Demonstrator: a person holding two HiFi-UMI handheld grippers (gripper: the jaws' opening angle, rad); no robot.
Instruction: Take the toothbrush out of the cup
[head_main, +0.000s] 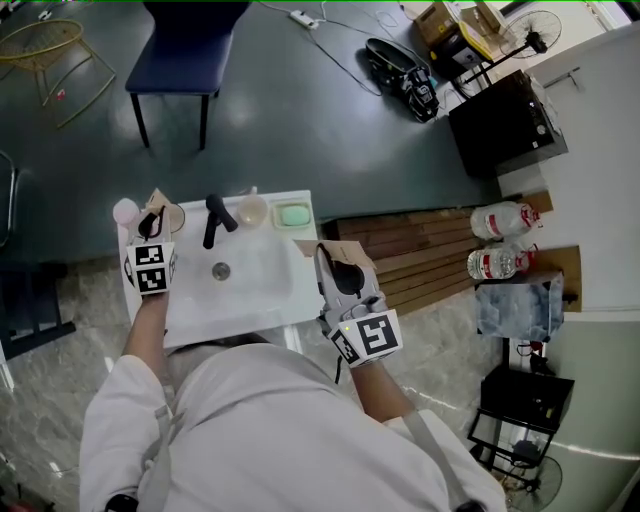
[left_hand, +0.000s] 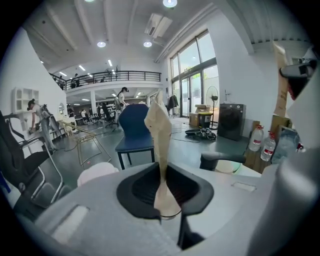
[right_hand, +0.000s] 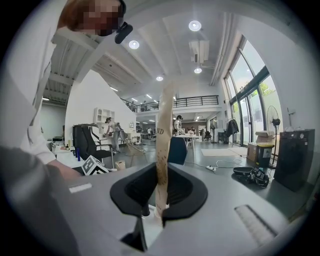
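Locate the left claw (head_main: 157, 207) at the back left corner of the white sink (head_main: 262, 290), with its tip over or just beside the cup (head_main: 174, 217) in the head view. Read its state in the left gripper view: tan-covered jaws pressed together into one strip, no gap visible, no object discernible between them. Cannot make out the toothbrush in any view. Find a pink round object (head_main: 125, 211) just left of the cup and the black tap (head_main: 215, 222) to its right, followed by a cream bowl (head_main: 251, 211) and a green soap dish (head_main: 293, 214) along the back edge. Locate the right claw (head_main: 333, 250) just beside the sink's right edge, apart from all these items. Read its jaws in the right gripper view: closed flat together, holding nothing.
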